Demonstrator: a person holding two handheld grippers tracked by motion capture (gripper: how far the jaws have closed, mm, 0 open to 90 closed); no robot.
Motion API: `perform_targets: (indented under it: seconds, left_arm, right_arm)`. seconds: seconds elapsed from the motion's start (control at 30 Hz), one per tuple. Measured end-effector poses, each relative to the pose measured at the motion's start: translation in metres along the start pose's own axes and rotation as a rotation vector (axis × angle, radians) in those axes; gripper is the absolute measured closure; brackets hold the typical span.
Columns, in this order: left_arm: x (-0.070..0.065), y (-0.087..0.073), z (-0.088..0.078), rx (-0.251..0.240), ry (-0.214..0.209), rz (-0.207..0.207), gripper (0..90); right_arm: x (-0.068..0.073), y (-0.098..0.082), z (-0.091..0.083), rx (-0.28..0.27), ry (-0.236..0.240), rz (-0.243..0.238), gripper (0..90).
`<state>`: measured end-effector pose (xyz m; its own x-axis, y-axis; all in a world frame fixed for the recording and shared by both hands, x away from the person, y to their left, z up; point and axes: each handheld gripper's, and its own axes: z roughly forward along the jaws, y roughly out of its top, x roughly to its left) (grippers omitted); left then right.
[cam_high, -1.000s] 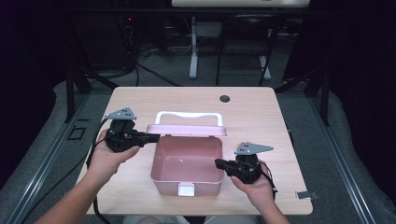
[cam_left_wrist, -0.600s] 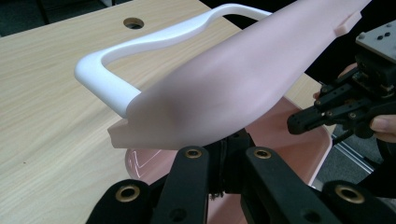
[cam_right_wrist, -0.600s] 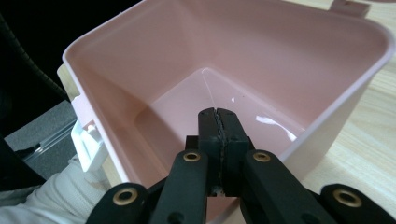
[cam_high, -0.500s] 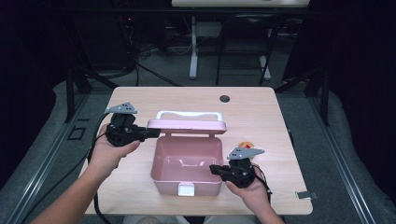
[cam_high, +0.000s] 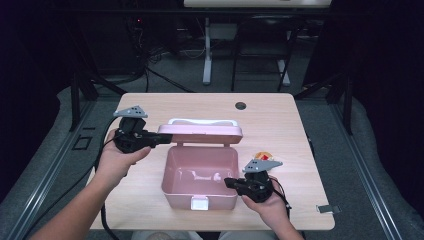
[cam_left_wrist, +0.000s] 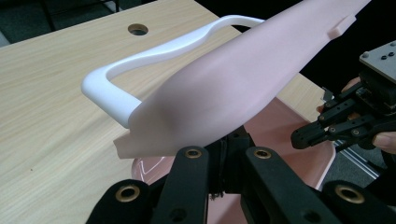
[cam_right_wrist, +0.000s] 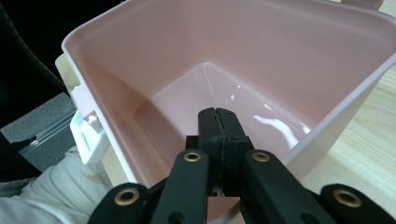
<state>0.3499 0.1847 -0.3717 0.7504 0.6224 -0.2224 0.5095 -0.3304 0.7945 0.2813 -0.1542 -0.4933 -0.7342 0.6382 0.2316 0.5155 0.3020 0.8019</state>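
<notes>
Risk entry: your left gripper (cam_high: 156, 139), fingers clamped on the lid (cam_high: 202, 132) above the pink box (cam_high: 200, 172), may let it drop; right gripper (cam_high: 231, 183), fingers clenched empty over that box's rim, may tip it.

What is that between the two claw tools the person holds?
In the high view, the open pink box lies between the left gripper and the right gripper, its lid tipped up.

On the table (cam_high: 150, 210) the box (cam_high: 200, 170) sits centred, its lid (cam_high: 200, 134) raised behind, a packet (cam_high: 263, 156) just right.
</notes>
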Motion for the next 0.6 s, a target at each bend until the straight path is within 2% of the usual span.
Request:
perform_targets:
  seconds: [0.6]
  left_arm:
    - [0.0087, 0.008, 0.0057, -0.004, 0.024, -0.007, 89.6]
  right_arm:
    - [-0.0026, -0.0024, -0.0014, -0.018, 0.006, 0.012, 90.0]
